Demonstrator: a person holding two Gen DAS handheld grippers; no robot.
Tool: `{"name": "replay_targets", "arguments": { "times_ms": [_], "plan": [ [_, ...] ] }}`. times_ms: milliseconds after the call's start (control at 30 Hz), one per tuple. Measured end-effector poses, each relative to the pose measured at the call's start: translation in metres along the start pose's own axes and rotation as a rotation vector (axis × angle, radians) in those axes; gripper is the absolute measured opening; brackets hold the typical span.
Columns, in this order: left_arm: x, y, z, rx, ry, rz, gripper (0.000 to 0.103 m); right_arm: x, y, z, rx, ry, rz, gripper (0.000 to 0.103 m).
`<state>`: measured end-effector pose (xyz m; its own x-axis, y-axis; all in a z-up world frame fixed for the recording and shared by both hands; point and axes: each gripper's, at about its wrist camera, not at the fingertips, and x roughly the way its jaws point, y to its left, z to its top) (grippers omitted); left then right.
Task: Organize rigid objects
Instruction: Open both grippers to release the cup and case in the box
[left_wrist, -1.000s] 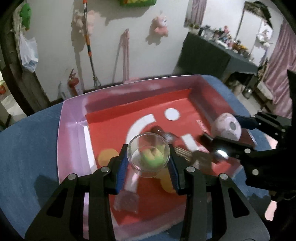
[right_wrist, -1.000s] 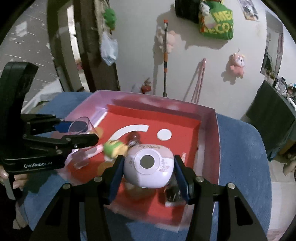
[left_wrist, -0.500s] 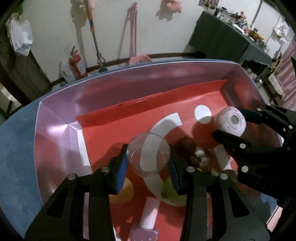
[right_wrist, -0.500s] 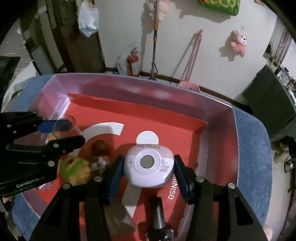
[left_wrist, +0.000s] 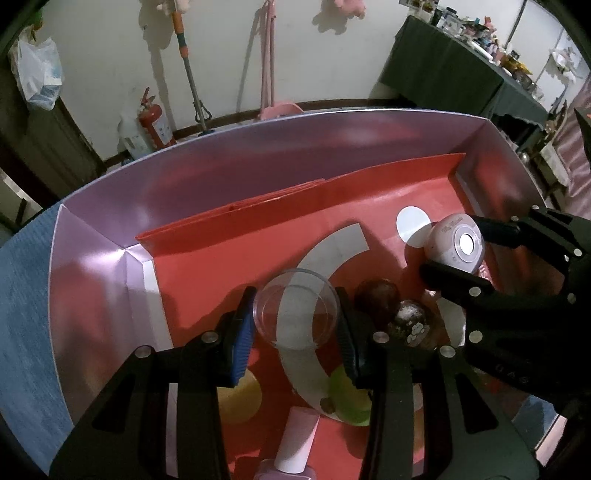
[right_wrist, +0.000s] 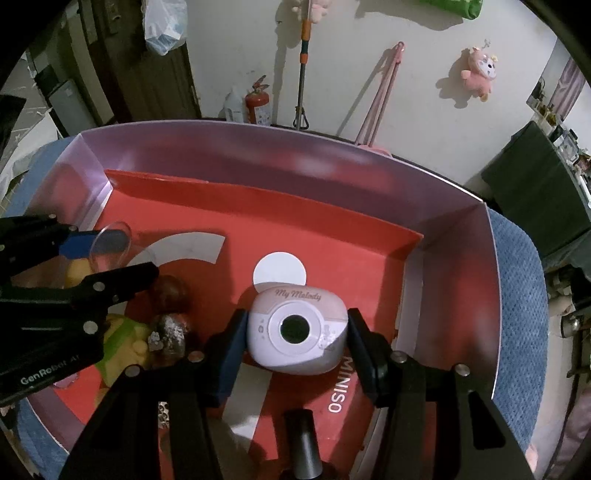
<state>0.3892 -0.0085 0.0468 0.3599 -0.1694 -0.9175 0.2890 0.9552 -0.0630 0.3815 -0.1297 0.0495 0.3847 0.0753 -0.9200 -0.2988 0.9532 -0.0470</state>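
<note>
My left gripper is shut on a clear plastic cup, held over the red floor of a large pink box. My right gripper is shut on a pink-and-white rounded case marked "My Melody", low inside the same box. In the left wrist view the case and right gripper show at the right. The right wrist view has the cup and left gripper at the left.
On the box floor lie a brown ball, a dark speckled ball, a green toy, a yellow piece, a pink bottle with a white cap and a black cylinder. Blue cloth surrounds the box.
Both grippers sank from above the box to low inside it, tilting further down, still gripping the cup and the case. In the last half second they barely moved.
</note>
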Motion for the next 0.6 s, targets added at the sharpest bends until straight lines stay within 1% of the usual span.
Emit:
{"name": "replay_targets", "arguments": {
  "times_ms": [333, 400, 467, 600],
  "plan": [
    [-0.0022, -0.0023, 0.0007, -0.010, 0.001, -0.001, 0.039, -0.0008, 0.0008, 0.0027, 0.003, 0.004, 0.002, 0.056],
    [-0.0023, -0.0004, 0.0018, -0.011, 0.001, 0.000, 0.043, -0.0027, 0.0004, 0.0024, 0.005, 0.005, 0.003, 0.056],
    [-0.0048, -0.0009, 0.0011, -0.012, -0.008, 0.004, 0.050, -0.0031, 0.0004, 0.0022, 0.005, 0.005, 0.002, 0.056],
    [-0.0082, -0.0006, 0.0002, -0.014, -0.024, 0.004, 0.054, -0.0038, -0.0001, 0.0019, 0.005, 0.004, 0.002, 0.056]
  ]
}}
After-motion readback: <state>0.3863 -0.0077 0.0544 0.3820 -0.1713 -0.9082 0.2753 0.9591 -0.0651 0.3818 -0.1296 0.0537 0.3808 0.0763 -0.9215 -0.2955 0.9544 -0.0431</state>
